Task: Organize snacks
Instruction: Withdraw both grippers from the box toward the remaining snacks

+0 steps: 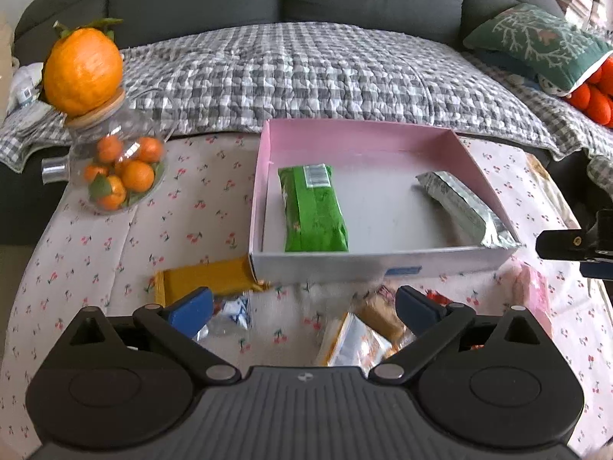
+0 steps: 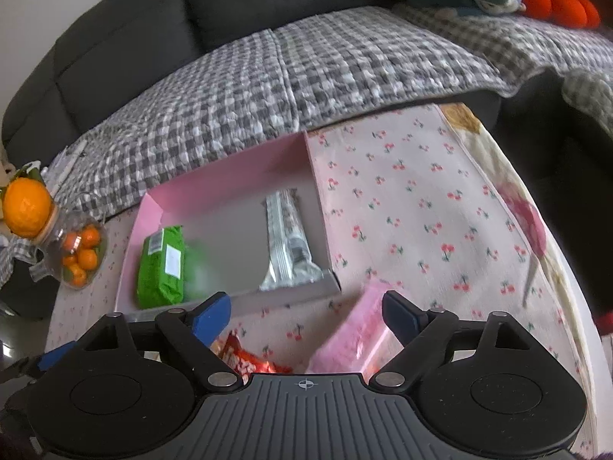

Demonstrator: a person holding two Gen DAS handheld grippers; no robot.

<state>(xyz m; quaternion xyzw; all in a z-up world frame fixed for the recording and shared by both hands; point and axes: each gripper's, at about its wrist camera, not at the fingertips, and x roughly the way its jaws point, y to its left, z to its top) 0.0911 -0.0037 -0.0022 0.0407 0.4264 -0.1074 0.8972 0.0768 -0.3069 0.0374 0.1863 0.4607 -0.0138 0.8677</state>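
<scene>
A pink-walled box (image 1: 264, 176) (image 2: 230, 176) stands on the cherry-print table. In it lie a green snack pack (image 1: 312, 209) (image 2: 161, 264) at the left and a silver pack (image 1: 463, 207) (image 2: 285, 241) at the right. My left gripper (image 1: 304, 310) is open and empty, above loose snacks in front of the box: a yellow pack (image 1: 207, 280), a clear blue-white wrapper (image 1: 233, 314) and an orange-white pack (image 1: 356, 341). My right gripper (image 2: 306, 314) is open and empty over a pink pack (image 2: 356, 337), with a red wrapper (image 2: 245, 360) to its left.
A glass jar of small oranges (image 1: 118, 176) (image 2: 78, 257) with a large orange (image 1: 82, 71) on its lid stands at the table's left. A sofa with a checked blanket (image 1: 306, 76) runs behind the table. The right gripper shows at the left wrist view's right edge (image 1: 574, 245).
</scene>
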